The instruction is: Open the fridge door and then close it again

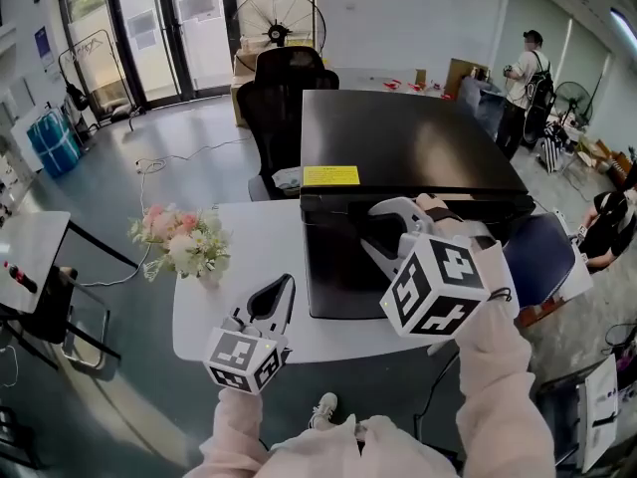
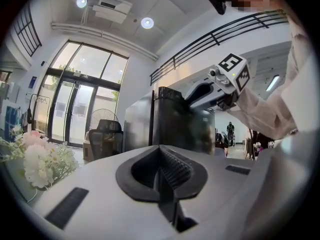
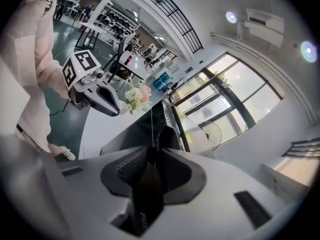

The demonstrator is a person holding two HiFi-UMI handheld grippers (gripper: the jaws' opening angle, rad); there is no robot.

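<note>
**Where the right hand-held gripper [image 1: 381,222] meets the fridge door [image 1: 338,272]**

On the white surface [image 1: 249,232] stands a black mini fridge [image 1: 398,137], front toward the person. Tilted downward, the right hand-held gripper has its jaws clamped on the fridge door's top edge. Over the surface's near rim, the left hand-held gripper [image 1: 279,289] hovers level, jaws together and empty. A flower bouquet [image 1: 179,242] stands near it.

Light: bright daylight from windows [image 1: 149,28] | glare: ceiling lamps [image 2: 147,22] | edges: fisheye-warped, dark vignette
</note>
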